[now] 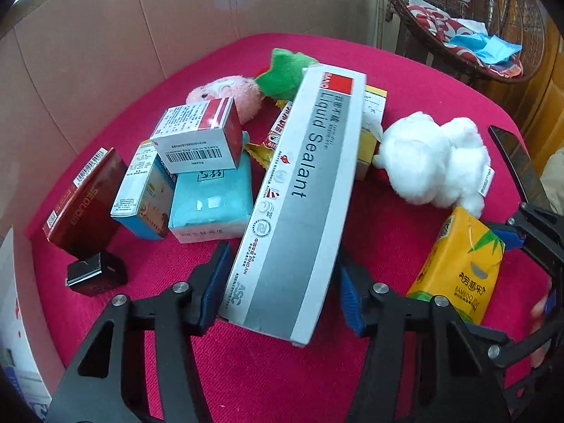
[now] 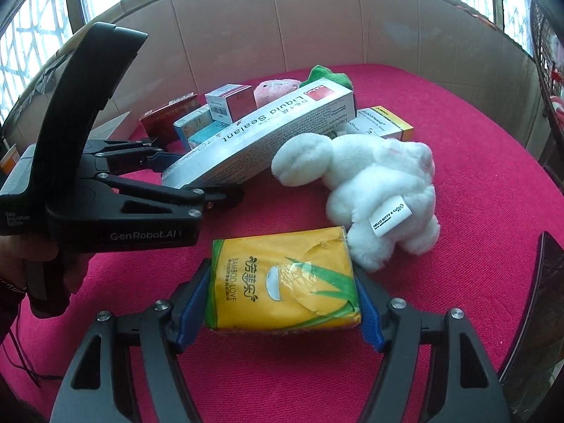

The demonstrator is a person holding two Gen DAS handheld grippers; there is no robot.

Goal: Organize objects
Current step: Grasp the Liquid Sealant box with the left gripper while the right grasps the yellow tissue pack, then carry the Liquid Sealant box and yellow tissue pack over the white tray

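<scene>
A long grey and white Liquid Sealant box (image 1: 303, 194) lies tilted on the red cushion (image 1: 246, 370). My left gripper (image 1: 282, 289) straddles its near end, blue pads at both sides; from the right wrist view (image 2: 197, 172) the fingers appear closed on the box (image 2: 268, 134). My right gripper (image 2: 282, 303) has its pads against both sides of a yellow tissue pack (image 2: 282, 282), also seen in the left wrist view (image 1: 461, 264). A white plush rabbit (image 2: 370, 190) lies just beyond the pack.
Small boxes cluster at the left: a dark red box (image 1: 84, 201), a blue and white box (image 1: 144, 190), a teal pack (image 1: 211, 197), a white and red box (image 1: 201, 134). A pink plush (image 1: 229, 95), a green plush (image 1: 285, 70), a yellow box (image 2: 384, 123). Cardboard walls (image 1: 105, 35) surround the cushion.
</scene>
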